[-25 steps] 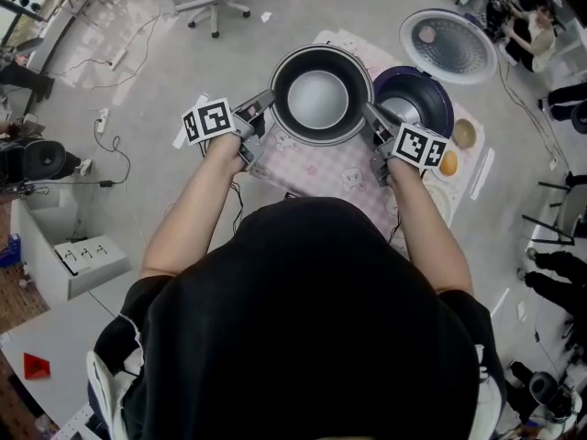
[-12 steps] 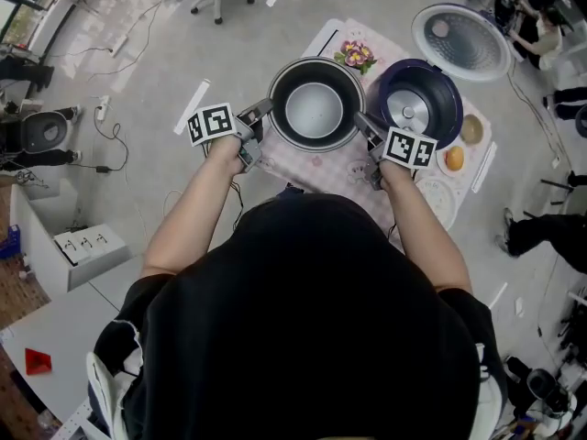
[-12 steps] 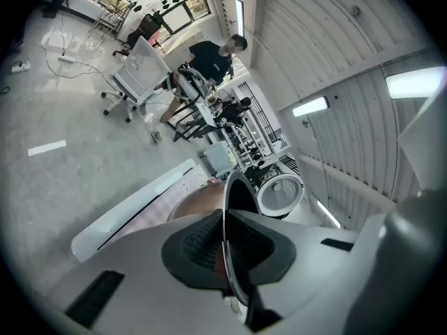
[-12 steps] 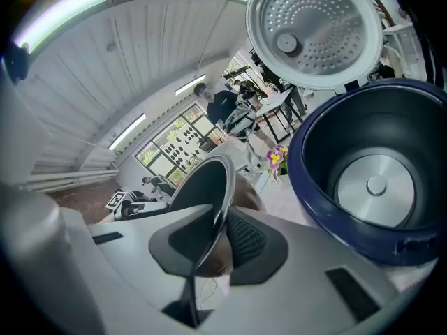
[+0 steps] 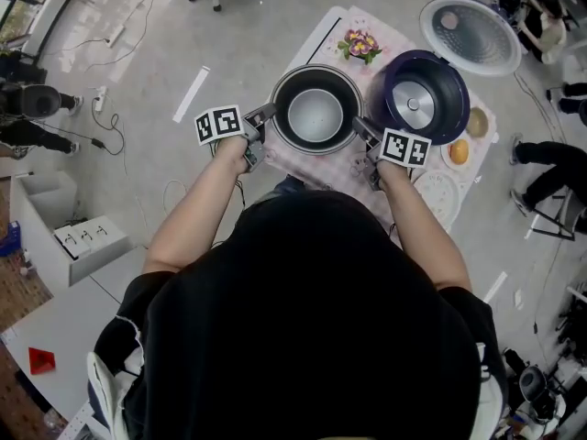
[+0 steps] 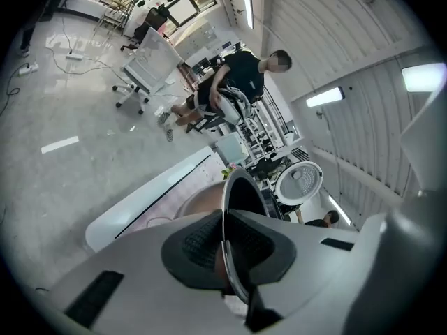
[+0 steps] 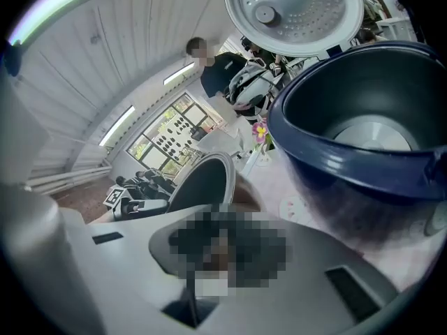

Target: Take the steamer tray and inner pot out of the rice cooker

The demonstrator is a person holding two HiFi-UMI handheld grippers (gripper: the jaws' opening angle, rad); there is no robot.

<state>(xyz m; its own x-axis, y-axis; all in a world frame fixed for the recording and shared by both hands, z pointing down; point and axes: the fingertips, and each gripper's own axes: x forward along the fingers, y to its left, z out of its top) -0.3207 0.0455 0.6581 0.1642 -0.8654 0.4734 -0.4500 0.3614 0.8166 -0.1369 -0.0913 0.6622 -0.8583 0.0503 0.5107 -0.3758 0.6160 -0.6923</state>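
Two thin rim pinches, left gripper (image 5: 260,116) and right gripper (image 5: 362,129) jaws nearly closed on the inner pot (image 5: 315,114), could slip if either side tilts over the surface (image 5: 327,165).

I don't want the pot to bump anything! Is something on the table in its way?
Nothing visible. The left gripper and right gripper hold the pot by its rim over bare tablecloth; the flowers sit beyond it and the rice cooker to its right, both clear of it. Under the pot is hidden.
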